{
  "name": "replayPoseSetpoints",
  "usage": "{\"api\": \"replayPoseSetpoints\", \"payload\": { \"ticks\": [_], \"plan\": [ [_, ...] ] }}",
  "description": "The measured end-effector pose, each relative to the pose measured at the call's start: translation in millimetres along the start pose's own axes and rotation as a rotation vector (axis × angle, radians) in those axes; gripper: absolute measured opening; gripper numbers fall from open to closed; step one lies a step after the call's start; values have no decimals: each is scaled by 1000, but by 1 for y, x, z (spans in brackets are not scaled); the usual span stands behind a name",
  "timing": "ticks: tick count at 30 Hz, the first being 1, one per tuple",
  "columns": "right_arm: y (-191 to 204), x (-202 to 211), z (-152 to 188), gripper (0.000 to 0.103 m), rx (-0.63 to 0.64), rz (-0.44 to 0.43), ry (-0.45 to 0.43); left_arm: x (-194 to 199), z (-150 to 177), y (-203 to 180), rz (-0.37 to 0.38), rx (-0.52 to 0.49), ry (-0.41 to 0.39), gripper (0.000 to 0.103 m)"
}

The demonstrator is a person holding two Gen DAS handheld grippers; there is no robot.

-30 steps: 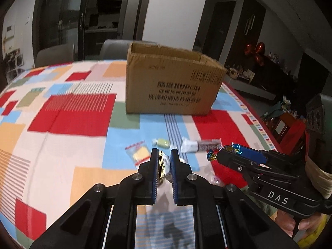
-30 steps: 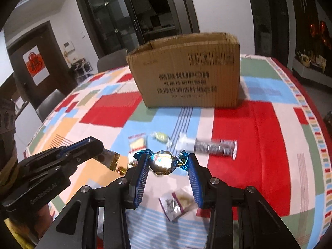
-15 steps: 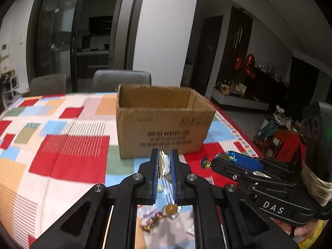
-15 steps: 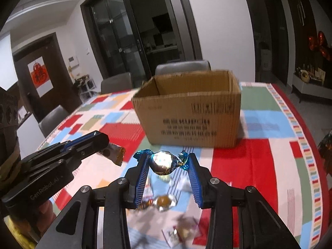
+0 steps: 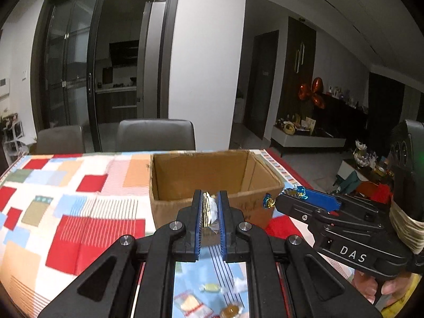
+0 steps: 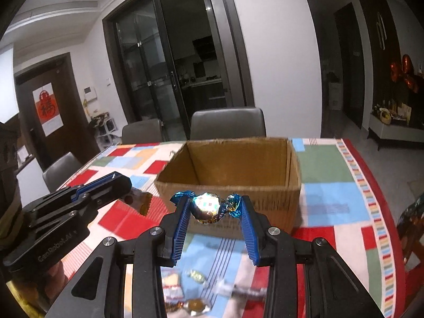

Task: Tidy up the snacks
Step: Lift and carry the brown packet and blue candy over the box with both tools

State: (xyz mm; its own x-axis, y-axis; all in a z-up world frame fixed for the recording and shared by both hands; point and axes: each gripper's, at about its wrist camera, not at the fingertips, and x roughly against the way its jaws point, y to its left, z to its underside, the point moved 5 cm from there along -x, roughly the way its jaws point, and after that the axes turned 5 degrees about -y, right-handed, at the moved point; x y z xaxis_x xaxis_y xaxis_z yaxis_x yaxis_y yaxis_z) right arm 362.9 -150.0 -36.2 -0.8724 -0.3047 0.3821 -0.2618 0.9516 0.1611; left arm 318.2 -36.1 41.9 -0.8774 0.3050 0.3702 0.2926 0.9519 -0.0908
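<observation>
Above the worktop [image 6: 357, 175], two sweets ride toward the box [image 6: 230, 182].
Left claw [image 5: 210, 213] pinches a flat packet [image 5: 209, 209], right claw [image 6: 212, 209] grips a foil candy [image 6: 209, 206]; box looks empty, several snacks [image 6: 196, 275] remain below.

Dim indoor light, brightest on the white wall [image 5: 206, 61] past my claws. Fisheye bends the door frames [image 6: 233, 53] and blackens the corners. Snacks on the tablecloth [image 6: 331, 206] beneath me blur.

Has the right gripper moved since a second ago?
Yes. The right gripper, shut on the foil candy, has risen: the cardboard box rim now sits below it, interior visible.
</observation>
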Motion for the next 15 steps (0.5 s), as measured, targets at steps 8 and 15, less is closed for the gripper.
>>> {"api": "replayPoseSetpoints", "payload": {
  "ticks": [8, 15],
  "plan": [
    [-9, -29, -31, 39, 13, 12, -9, -29, -32, 5, -1, -36, -12, 12],
    [-22, -59, -46, 39, 2, 21, 52, -63, -46, 8, 13, -41, 34, 12]
  ]
}}
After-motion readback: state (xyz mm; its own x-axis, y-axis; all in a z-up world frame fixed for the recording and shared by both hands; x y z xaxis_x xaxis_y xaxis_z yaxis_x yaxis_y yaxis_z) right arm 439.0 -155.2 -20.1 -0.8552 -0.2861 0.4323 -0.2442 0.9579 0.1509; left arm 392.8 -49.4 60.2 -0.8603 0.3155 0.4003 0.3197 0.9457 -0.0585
